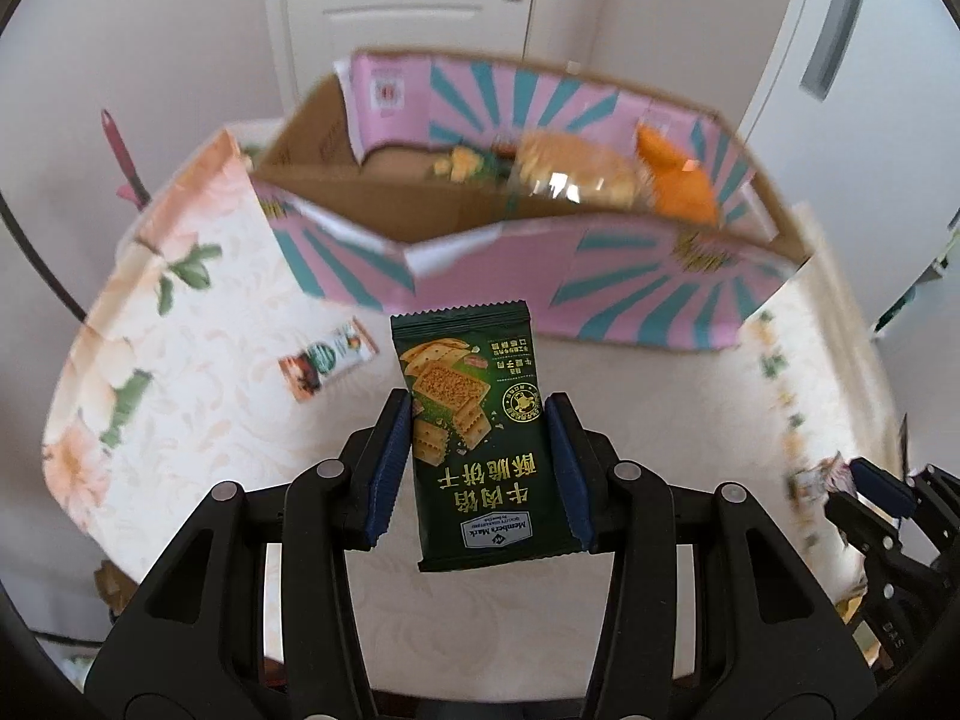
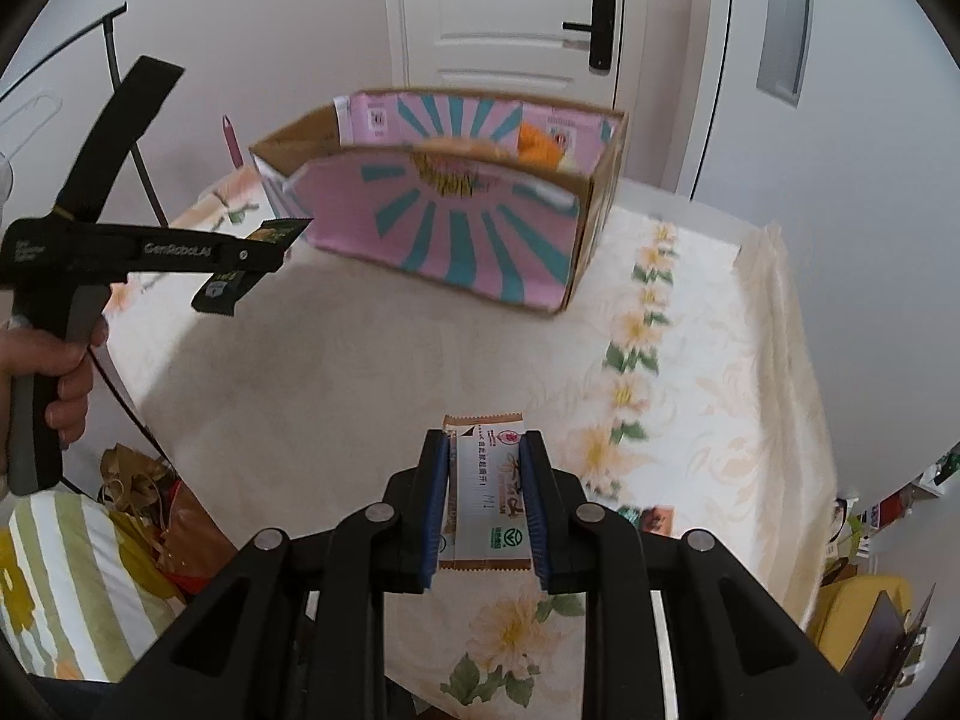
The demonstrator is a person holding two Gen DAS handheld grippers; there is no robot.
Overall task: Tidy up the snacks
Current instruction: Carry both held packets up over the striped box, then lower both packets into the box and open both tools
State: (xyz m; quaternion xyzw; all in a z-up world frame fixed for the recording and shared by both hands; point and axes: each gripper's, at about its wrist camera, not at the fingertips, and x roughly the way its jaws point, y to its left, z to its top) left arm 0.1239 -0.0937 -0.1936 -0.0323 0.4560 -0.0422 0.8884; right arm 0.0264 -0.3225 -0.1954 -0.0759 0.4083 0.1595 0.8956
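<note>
1. The left gripper (image 1: 480,468) is clamped on a dark green cracker packet (image 1: 474,426) by its side edges, held above the flowered tablecloth (image 1: 180,360) in front of the box; the packet is thin and glossy, so it could buckle or slide out of the pads if tilted.
2. The right gripper (image 2: 487,504) is closed on a white snack bar (image 2: 486,498), pinched across its narrow width; a loose wrapper may twist in that grip.
3. The pink and teal cardboard box (image 1: 480,276) already holds a bread packet (image 1: 570,168) and an orange bag (image 1: 678,180); its near wall stands between both packets and the inside, and it sags inward at the middle, so a low approach could catch the rim and push the box.
4. Both tools would head for one opening; they could knock together.
5. Another small snack packet (image 1: 327,360) lies on the cloth to the left, well apart from the box, not yet collected.
</note>
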